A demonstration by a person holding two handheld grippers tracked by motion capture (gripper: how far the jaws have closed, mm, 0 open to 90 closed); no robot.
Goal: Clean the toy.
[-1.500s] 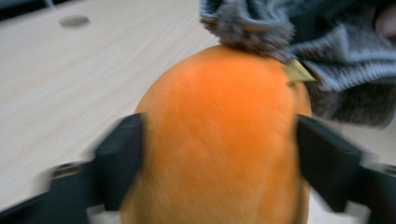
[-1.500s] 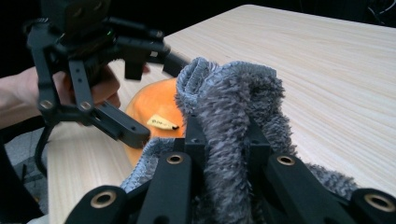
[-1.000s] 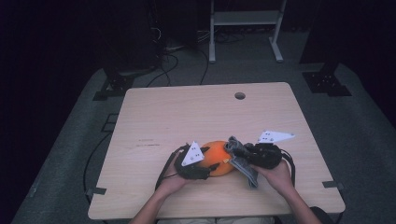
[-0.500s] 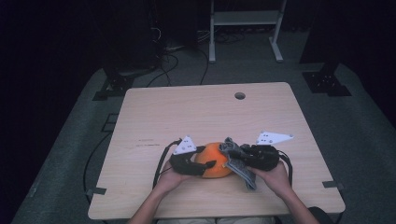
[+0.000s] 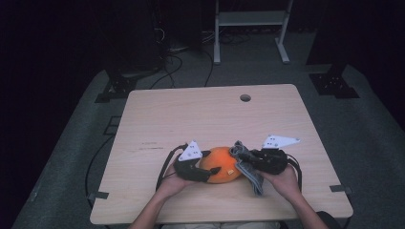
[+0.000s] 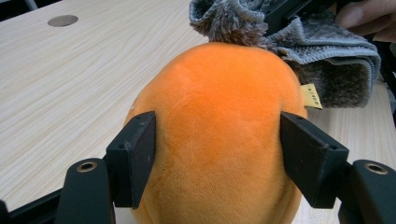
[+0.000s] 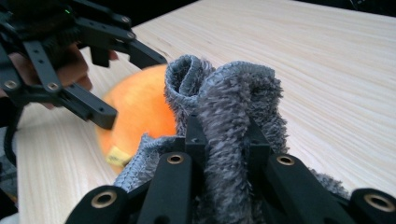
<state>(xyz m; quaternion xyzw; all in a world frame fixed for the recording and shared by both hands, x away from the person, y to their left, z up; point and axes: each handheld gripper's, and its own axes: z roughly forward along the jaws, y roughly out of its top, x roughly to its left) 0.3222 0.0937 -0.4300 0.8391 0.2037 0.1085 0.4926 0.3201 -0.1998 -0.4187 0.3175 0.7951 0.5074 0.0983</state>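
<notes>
A light wood-grain table stands on grey carpet in a dim room whose edges fall into black. A round cable hole sits toward the tabletop's 1 o'clock. Beyond the table at 12 o'clock stands a white metal frame; black cables trail across the floor at 11 o'clock. Dark stand bases rest at 10 and 2 o'clock.

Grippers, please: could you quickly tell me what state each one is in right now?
Left gripper: jaws just opening, both sides at the orange plush toy, grip unclear.
Right gripper: shut on the grey cloth.
</notes>
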